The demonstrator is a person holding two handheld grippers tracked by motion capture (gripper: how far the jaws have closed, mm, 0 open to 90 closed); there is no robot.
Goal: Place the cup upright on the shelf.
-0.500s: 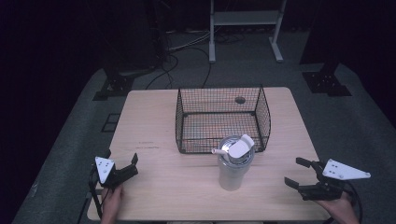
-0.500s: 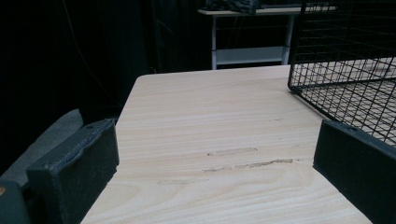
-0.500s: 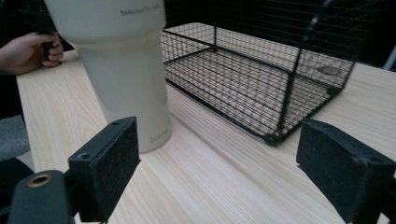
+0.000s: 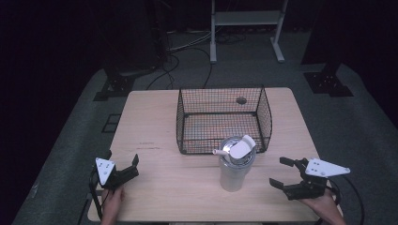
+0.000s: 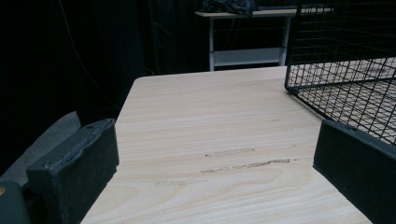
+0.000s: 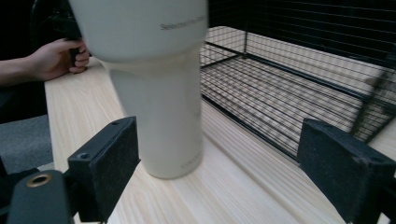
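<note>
My right gripper [image 4: 285,173] gapes wide, empty, just right of the tumbler [image 4: 234,168] | left gripper [image 4: 127,165] wide, empty, over bare table [image 4: 155,126] | tumbler upright before the basket [image 4: 220,119] | right gripper view reads lettering on its wall [image 6: 182,24]

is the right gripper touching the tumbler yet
Apart. In the high view, bare table shows between the right gripper and the tumbler; its jaws stand wide open.

One tumbler [image 4: 236,165], one wire basket [image 4: 222,119], one table [image 4: 155,122]
</note>
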